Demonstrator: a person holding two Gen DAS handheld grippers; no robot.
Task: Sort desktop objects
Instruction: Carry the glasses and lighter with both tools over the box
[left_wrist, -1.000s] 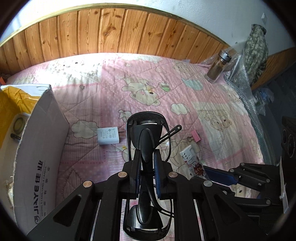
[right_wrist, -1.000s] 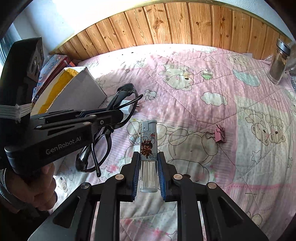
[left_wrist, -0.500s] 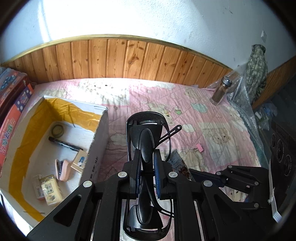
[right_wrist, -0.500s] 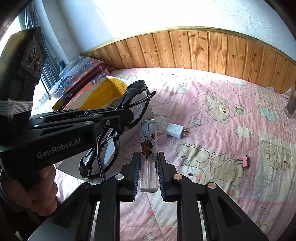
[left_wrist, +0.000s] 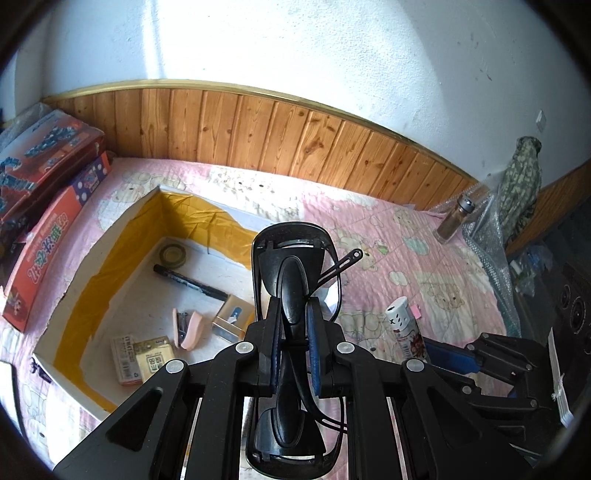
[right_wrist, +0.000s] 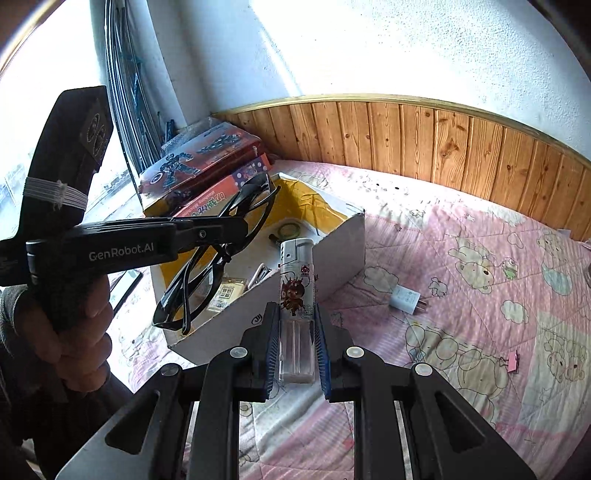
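While the pink quilt (right_wrist: 461, 295) spreads under everything, the white cardboard box (left_wrist: 122, 221) sits open on it beside the wooden wall panelling. Above the box, the left gripper (left_wrist: 291, 325) is clenched on black sunglasses (left_wrist: 295, 258). Beside it, the right gripper (right_wrist: 297, 332) grasps a lighter (right_wrist: 297, 280), upright between its blue pads.

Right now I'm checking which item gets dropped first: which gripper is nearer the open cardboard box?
Left. The left gripper, shut on the black glasses, hangs above the cardboard box. The right gripper, shut on the lighter, is beside the box, over the pink quilt.
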